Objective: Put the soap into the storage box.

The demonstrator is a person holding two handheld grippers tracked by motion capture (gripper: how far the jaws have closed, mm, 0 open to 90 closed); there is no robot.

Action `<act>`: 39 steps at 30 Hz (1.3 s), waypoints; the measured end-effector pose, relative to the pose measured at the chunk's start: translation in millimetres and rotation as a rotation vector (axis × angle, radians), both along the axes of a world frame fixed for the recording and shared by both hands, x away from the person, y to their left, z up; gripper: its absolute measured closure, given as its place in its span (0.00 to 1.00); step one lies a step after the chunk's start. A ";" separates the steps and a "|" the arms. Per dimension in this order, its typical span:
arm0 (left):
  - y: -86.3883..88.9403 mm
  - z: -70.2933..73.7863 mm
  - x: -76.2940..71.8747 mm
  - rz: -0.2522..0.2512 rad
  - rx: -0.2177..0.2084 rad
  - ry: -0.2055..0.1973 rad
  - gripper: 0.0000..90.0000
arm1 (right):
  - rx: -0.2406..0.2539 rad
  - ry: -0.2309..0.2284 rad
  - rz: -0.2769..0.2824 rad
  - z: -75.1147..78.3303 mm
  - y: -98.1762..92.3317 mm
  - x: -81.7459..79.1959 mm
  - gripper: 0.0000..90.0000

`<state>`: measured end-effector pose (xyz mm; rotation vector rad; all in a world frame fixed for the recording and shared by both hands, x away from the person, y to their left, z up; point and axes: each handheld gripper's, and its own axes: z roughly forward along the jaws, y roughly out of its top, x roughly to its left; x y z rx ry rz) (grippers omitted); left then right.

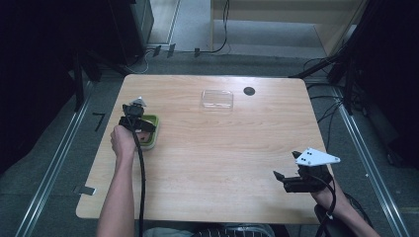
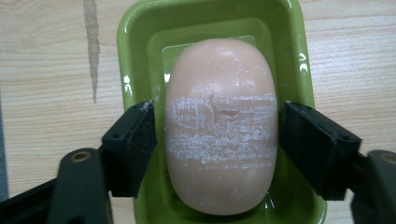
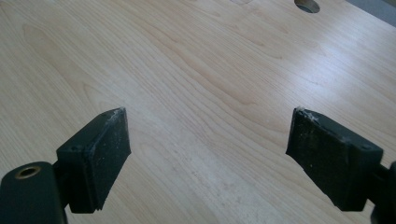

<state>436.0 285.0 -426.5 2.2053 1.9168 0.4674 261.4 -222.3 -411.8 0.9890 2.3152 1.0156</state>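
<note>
A peach soap bar point(image 2: 219, 126), scuffed white across its middle, lies in a green dish point(image 2: 140, 28) at the table's left side. My left gripper point(image 2: 218, 107) points down over the dish point(image 1: 154, 132), one jaw on each side of the bar's middle. The jaws stand very near the soap, and a thin strip of green shows beside the left one. In the high view the left gripper point(image 1: 137, 121) and hand cover most of the dish. My right gripper point(image 1: 285, 165) hovers open over bare wood near the front right corner, nothing between its jaws point(image 3: 208, 116).
A clear plastic lid or tray point(image 1: 217, 98) lies at the back middle of the wooden table point(image 1: 222, 158). A round cable hole point(image 1: 249, 91) sits just right of it and also appears in the right gripper view point(image 3: 307, 4). Cables trail on the floor behind.
</note>
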 end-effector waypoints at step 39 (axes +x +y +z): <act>-17.7 33.4 -58.5 -0.149 0.068 0.170 0.01 | -0.002 0.000 0.006 1.8 2.4 -2.7 0.15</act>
